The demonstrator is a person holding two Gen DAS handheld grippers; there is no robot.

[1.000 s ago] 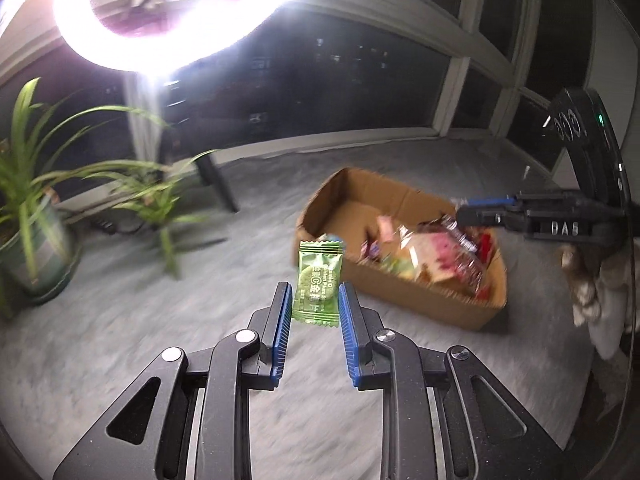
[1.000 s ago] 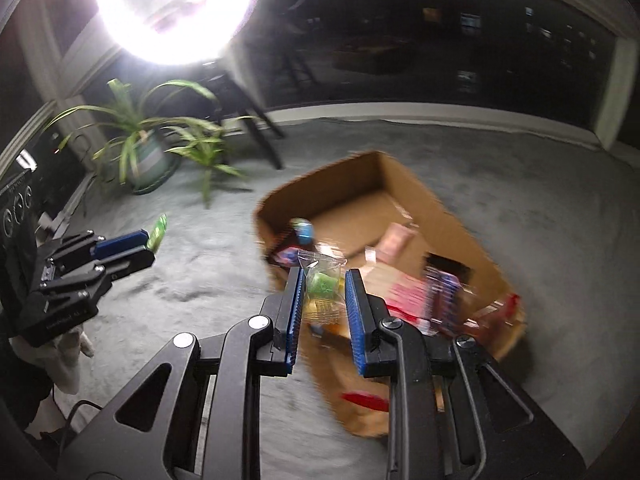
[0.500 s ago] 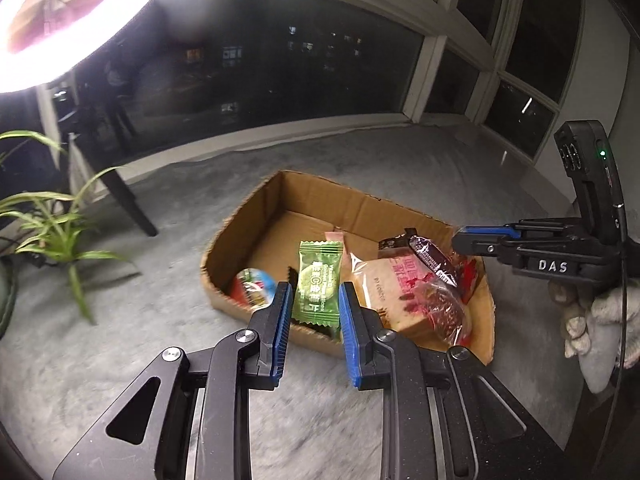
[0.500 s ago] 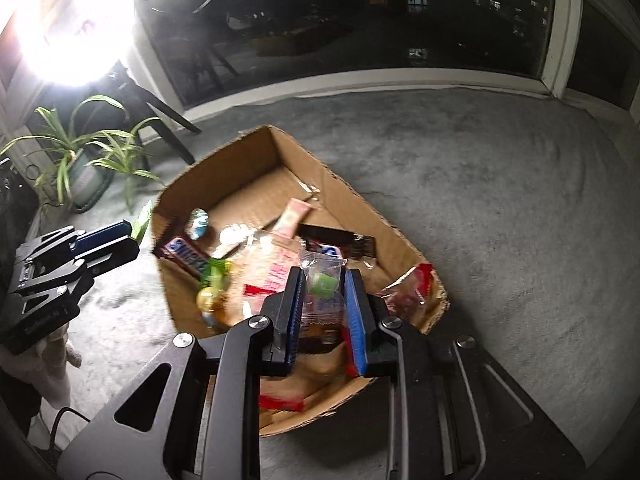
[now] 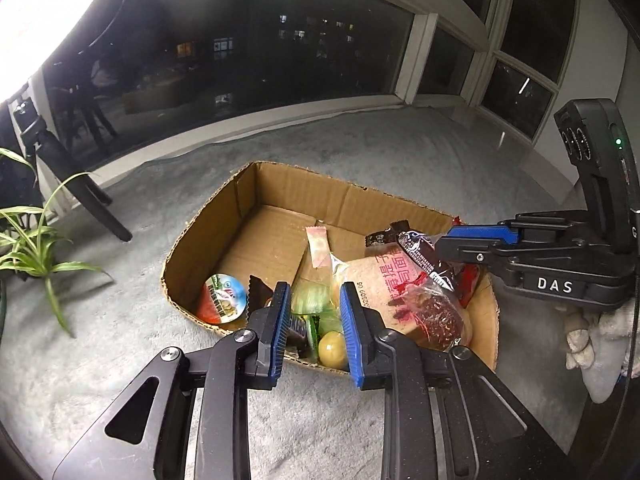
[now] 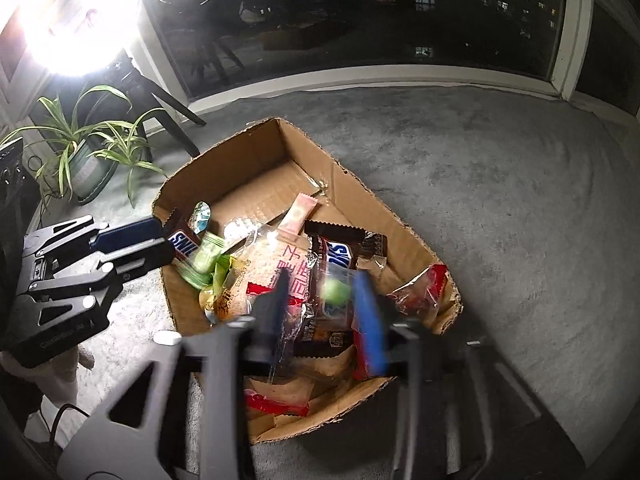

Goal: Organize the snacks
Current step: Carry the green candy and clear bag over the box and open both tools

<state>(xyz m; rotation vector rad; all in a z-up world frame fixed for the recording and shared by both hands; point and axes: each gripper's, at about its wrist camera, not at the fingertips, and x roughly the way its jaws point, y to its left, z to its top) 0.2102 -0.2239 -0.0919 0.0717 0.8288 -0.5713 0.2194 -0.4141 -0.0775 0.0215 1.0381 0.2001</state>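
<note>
An open cardboard box (image 5: 208,232) (image 6: 224,148) sits on grey carpet with several snacks inside: a bread bag (image 5: 384,280), Snickers bars (image 6: 332,252), a pink sachet (image 5: 318,246) and a round jelly cup (image 5: 224,298). My left gripper (image 5: 315,292) (image 6: 156,240) hovers over the box's near corner, its jaws opening. A green packet (image 5: 312,304) (image 6: 204,258) is blurred between its pads, dropping loose. My right gripper (image 6: 320,284) (image 5: 472,240) is over the box's other side, also opening. Its clear bag with a green sweet (image 6: 336,292) is slipping down between the blurred fingers.
A potted spider plant (image 6: 80,152) (image 5: 28,248) stands left of the box, beside the black legs of a stand (image 6: 176,120). A glaring ring light (image 6: 68,12) shines above it. Dark windows line the far wall. Carpet lies bare to the right (image 6: 520,200).
Both grippers came in over the box and lower. Their jaws, shut on the green packet and the clear bag before, have parted and both snacks are falling.
</note>
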